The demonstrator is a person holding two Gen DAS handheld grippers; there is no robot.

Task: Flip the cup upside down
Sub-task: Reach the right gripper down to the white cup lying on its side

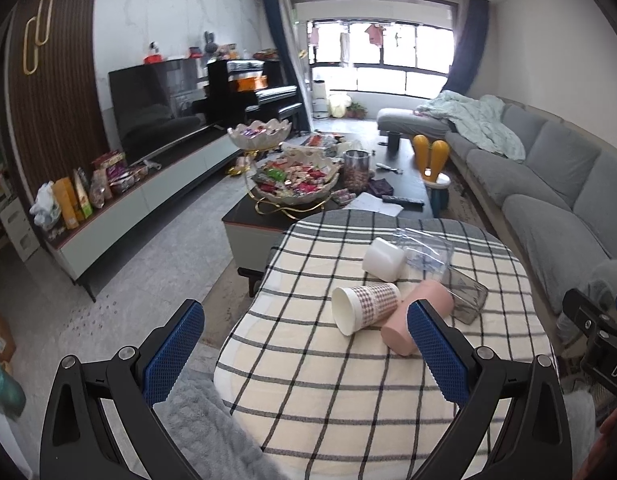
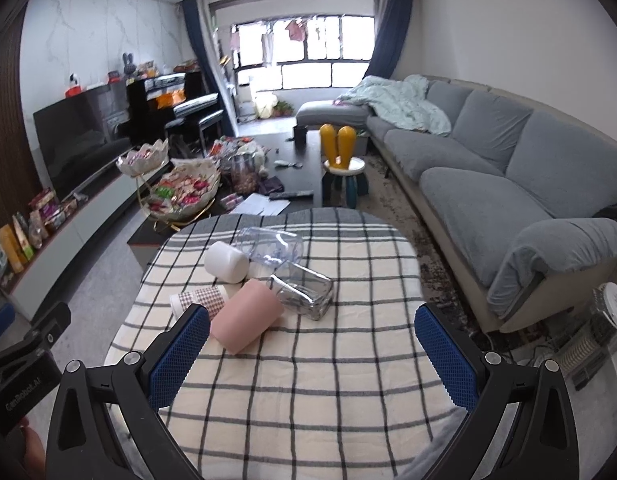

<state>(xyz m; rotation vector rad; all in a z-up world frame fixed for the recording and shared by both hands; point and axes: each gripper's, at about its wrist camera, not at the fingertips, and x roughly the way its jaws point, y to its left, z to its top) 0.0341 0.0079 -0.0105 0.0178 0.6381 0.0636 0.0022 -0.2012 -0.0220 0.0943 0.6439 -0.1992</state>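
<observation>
Several cups lie on their sides on a checked tablecloth (image 1: 348, 392): a houndstooth paper cup (image 1: 364, 307), a pink cup (image 1: 416, 322), a white cup (image 1: 383, 258), a grey clear cup (image 1: 466, 296) and a clear plastic cup (image 1: 426, 250). They also show in the right wrist view: pink cup (image 2: 246, 322), paper cup (image 2: 200, 300), white cup (image 2: 226, 262), grey clear cup (image 2: 304, 294), clear plastic cup (image 2: 274, 248). My left gripper (image 1: 304, 340) is open and empty, near of the cups. My right gripper (image 2: 312, 344) is open and empty, to their right.
A dark coffee table (image 1: 252, 216) with candy bowls (image 1: 294, 182) stands beyond the checked table. A grey sofa (image 2: 488, 168) runs along the right. A TV (image 1: 156, 106) on a low cabinet is at the left. A yellow-eared stool (image 2: 342, 160) stands by the sofa.
</observation>
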